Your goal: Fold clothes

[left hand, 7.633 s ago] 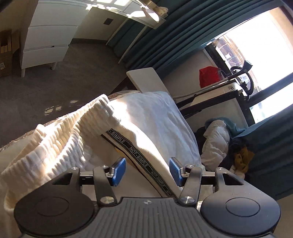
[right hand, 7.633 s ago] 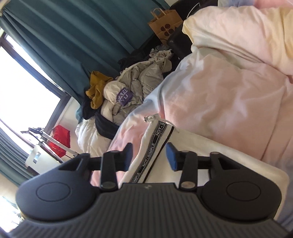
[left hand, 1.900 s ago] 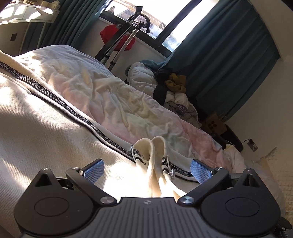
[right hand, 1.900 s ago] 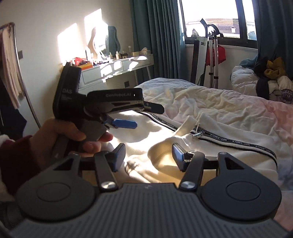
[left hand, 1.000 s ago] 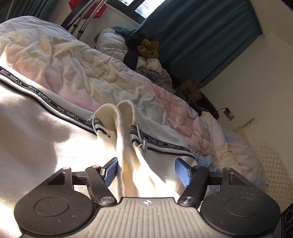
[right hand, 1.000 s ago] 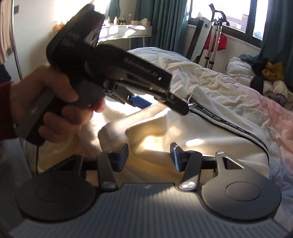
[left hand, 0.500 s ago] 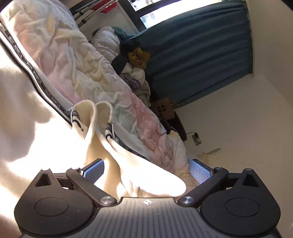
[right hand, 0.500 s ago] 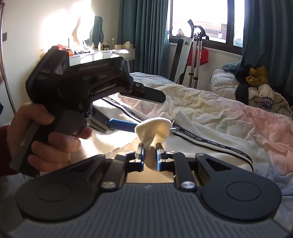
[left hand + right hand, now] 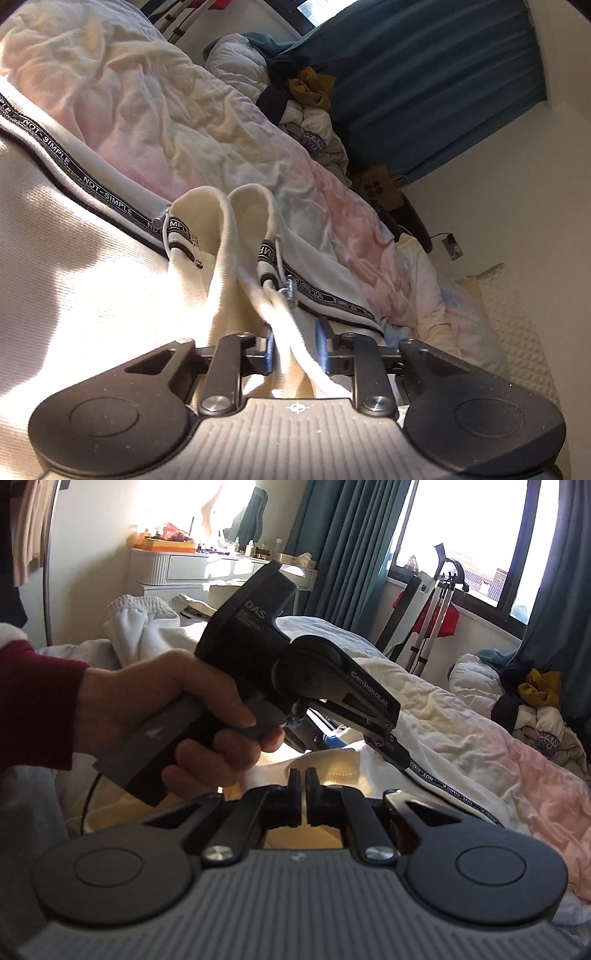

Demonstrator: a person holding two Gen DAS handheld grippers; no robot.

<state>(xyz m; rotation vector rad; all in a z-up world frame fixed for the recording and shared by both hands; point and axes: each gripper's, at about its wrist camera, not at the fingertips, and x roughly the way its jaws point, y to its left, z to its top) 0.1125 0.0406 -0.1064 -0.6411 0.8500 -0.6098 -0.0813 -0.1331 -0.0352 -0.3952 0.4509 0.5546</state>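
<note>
We hold a two-finger gripper in each hand over a cream zip-up garment (image 9: 74,288) spread on a bed. Our left gripper (image 9: 293,349) has its blue-padded fingers drawn in around a raised fold of the cream fabric near the collar; a narrow gap shows between pad and cloth on the right side, so the grasp looks snug but perhaps not fully tight. Our right gripper (image 9: 303,794) is clenched, its black fingers almost meeting on a thin ribbed edge of the same cream cloth. In the right wrist view our left hand (image 9: 162,720), in a dark red sleeve, squeezes the trigger of the left tool. Half a second ago the left fingers stood wide apart either side of the fold; they have since closed on it, while the right gripper was already pinched shut. The garment lies in the near left of the left wrist view, sunlit, with a black tape printed NOT-SIMPLE running along its zip, two rounded collar ends standing upright side by side, and a white drawstring with a metal tip hanging just beyond the left fingers. Under it lies a rumpled pink and white duvet (image 9: 207,122); a heap of clothes (image 9: 310,110) sits far right by teal curtains (image 9: 424,81)
</note>
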